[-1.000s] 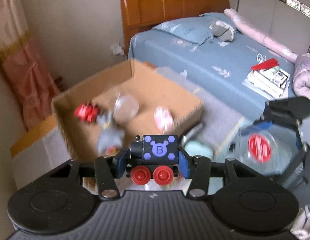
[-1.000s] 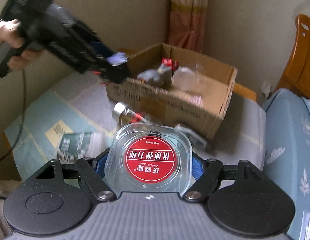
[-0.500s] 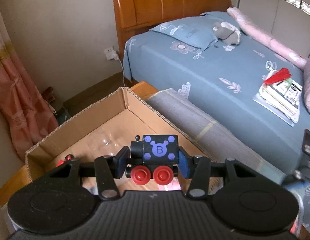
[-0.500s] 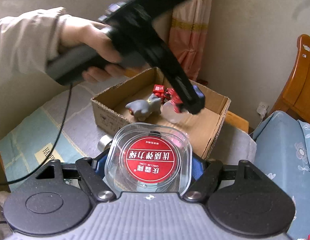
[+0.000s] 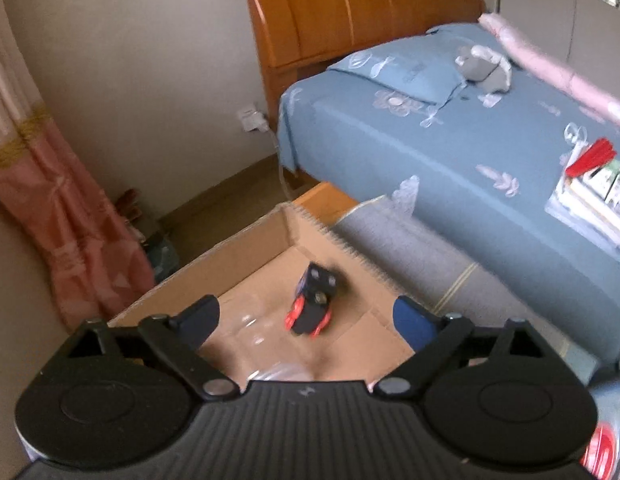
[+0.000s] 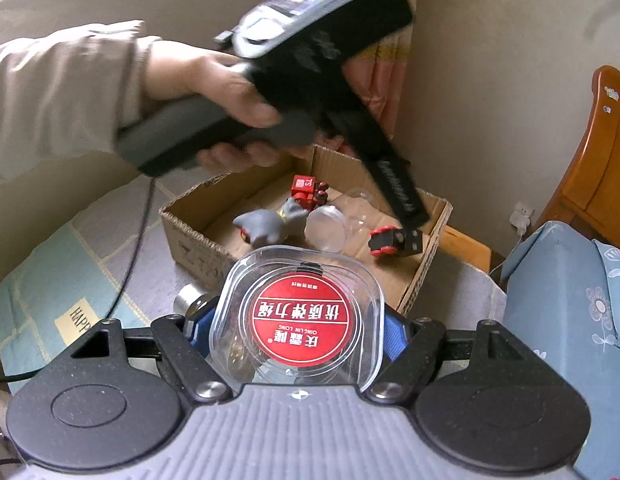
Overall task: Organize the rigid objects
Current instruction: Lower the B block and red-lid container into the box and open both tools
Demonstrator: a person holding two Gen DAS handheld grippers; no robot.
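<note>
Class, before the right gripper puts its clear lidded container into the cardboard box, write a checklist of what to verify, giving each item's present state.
1. Left gripper has let go of the toy train car: ok, jaws wide apart.
2. Train car is inside the cardboard box: ok, lying tipped over.
3. Right gripper grips the clear container: ok.
4. Free floor space in the box: cannot tell; grey toy animal, red toy and clear items crowd it.
5. Left gripper is clear of the path: not ok, it hangs over the box.
</note>
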